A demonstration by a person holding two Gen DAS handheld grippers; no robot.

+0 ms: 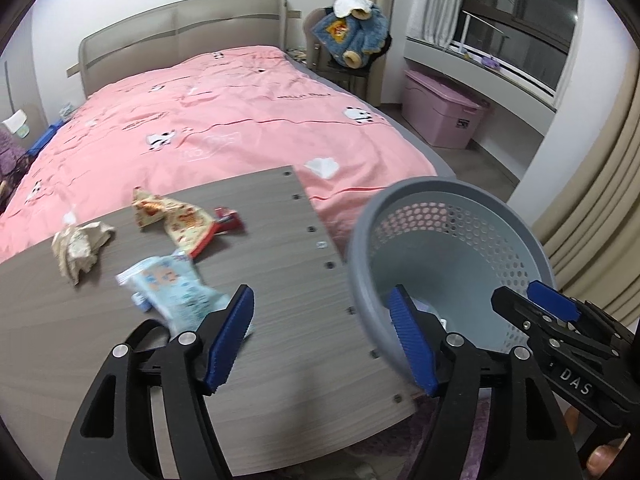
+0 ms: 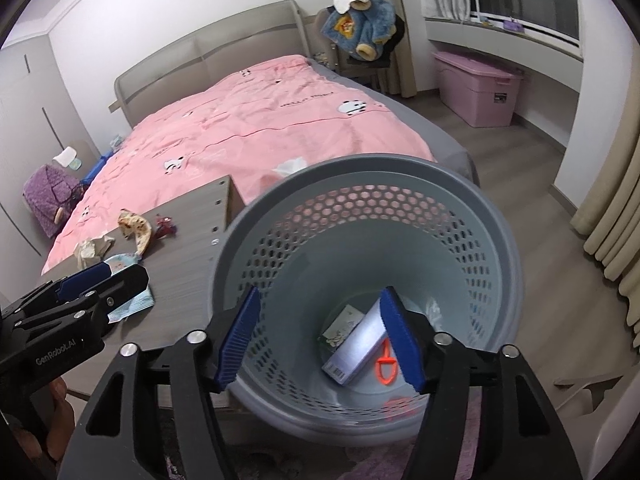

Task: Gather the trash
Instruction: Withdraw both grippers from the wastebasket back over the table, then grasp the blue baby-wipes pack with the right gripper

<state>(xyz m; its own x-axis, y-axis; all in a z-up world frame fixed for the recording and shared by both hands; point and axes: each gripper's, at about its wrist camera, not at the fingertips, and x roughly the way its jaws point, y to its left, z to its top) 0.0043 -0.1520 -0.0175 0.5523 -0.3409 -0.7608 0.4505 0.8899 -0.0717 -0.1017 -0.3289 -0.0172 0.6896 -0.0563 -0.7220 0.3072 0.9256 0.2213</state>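
Note:
A grey wooden table [image 1: 280, 312] holds trash: a crumpled beige tissue [image 1: 80, 246], a yellow-red snack wrapper [image 1: 176, 220], a small red packet [image 1: 229, 218] and a light blue wrapper [image 1: 176, 292]. My left gripper [image 1: 324, 340] is open above the table's right edge, the blue wrapper just left of its left finger. A grey perforated basket [image 2: 460, 208] stands right of the table, holding a silver box [image 2: 354, 350], a small card and an orange clip [image 2: 386, 368]. My right gripper [image 2: 320, 340] is open and empty over the basket mouth.
A bed with a pink cover [image 1: 224, 120] lies behind the table. A pink storage bin [image 1: 444, 114] and a chair with a blue jacket [image 1: 356, 34] stand by the window. Curtains [image 1: 600, 208] hang at right. A purple rug lies under the basket.

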